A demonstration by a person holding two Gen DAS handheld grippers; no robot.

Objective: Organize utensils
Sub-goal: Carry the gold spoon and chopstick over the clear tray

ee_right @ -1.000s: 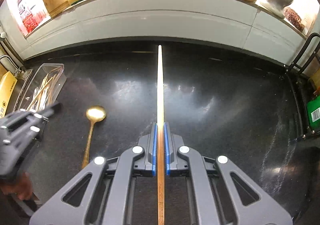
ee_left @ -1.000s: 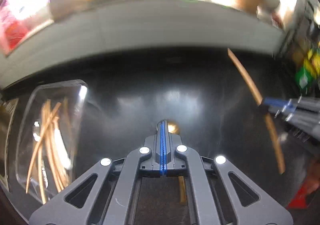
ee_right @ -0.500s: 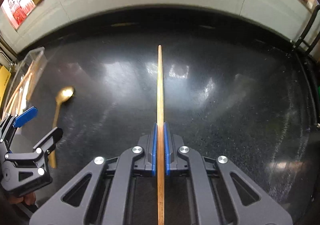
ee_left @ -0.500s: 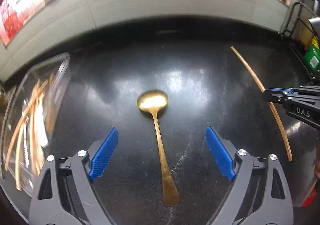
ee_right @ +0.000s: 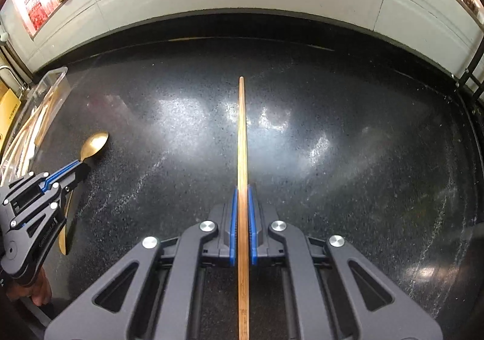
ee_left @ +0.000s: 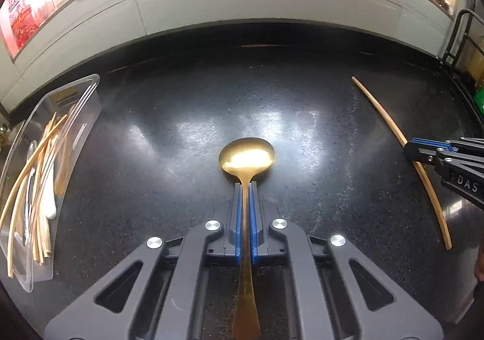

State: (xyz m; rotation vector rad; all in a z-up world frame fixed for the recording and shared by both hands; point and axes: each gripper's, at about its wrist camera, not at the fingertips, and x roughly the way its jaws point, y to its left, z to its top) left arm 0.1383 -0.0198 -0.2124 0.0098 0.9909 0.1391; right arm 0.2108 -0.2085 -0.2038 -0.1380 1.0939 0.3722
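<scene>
Since half-second back, left gripper [ee_left: 245,188] jaws went from wide to clenched on spoon [ee_left: 246,158] neck — ready to lift toward bin [ee_left: 75,104]. Right gripper [ee_right: 241,191] clamps chopstick [ee_right: 242,134] mid-shaft, lengthwise — balanced for carry over tabletop [ee_right: 363,143].

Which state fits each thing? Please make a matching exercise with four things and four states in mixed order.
Things:
1. gold spoon
2. chopstick
3. clear plastic box
4. countertop

States:
A. black and speckled, shiny
B. held in the right gripper
C. holds several chopsticks, at the left edge
D. held by its handle in the left gripper

Pairs: 1-D, 2-B, 3-C, 4-A
</scene>
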